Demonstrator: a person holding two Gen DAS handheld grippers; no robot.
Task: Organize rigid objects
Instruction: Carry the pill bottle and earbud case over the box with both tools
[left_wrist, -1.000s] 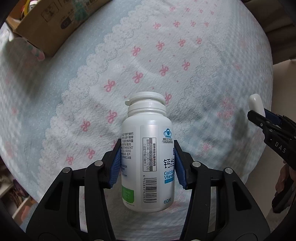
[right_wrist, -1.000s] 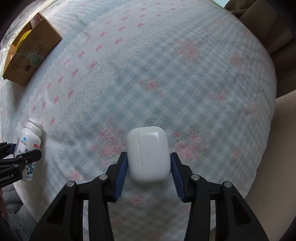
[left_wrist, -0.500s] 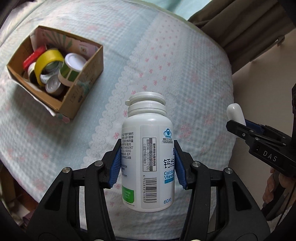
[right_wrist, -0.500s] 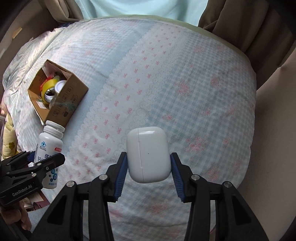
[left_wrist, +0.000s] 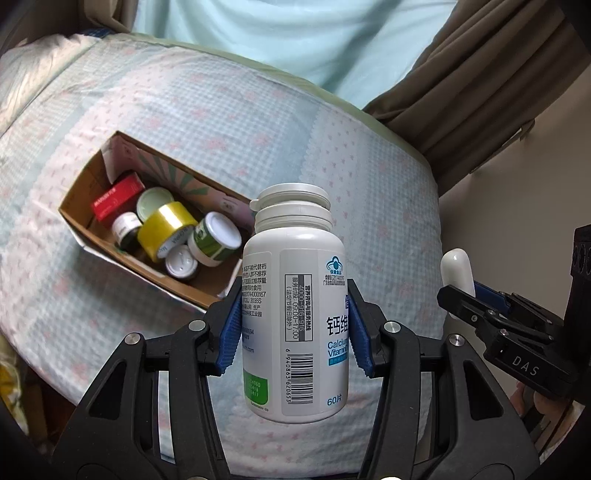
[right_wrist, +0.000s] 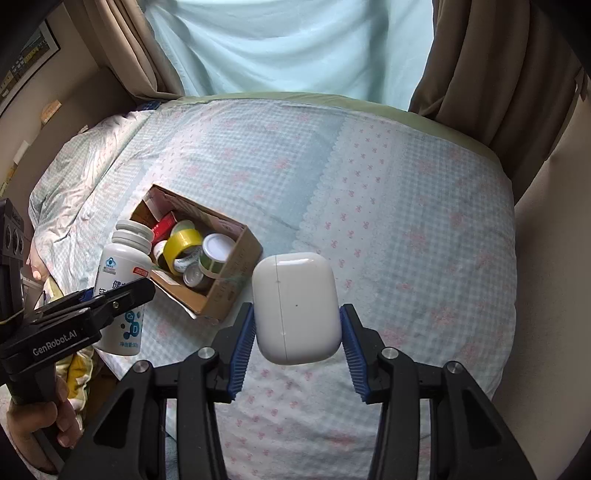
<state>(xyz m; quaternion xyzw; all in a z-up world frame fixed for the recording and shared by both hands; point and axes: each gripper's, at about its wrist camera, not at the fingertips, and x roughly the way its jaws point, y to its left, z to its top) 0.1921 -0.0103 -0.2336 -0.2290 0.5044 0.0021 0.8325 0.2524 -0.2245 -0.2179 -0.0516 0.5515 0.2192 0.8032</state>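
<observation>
Left wrist view: the left tool (left_wrist: 295, 325) clamps the white bottle (left_wrist: 295, 314) upright above the bed (left_wrist: 388, 206); the cardboard box (left_wrist: 103, 236) lies ahead and left, nearer this hand. Right wrist view: the right tool (right_wrist: 297, 330) grips the white earbud case (right_wrist: 297, 310), the box (right_wrist: 236, 273) sitting ahead-left toward the bed's left edge.

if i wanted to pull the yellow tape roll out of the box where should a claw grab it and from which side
Come from above, since the cardboard box walls block the sides. The yellow tape roll lies tilted with its open core facing up, so put one finger inside the core and one outside, pinching the upper rim. Jars crowd its lower edge, so the top rim likely offers the most room.
</observation>
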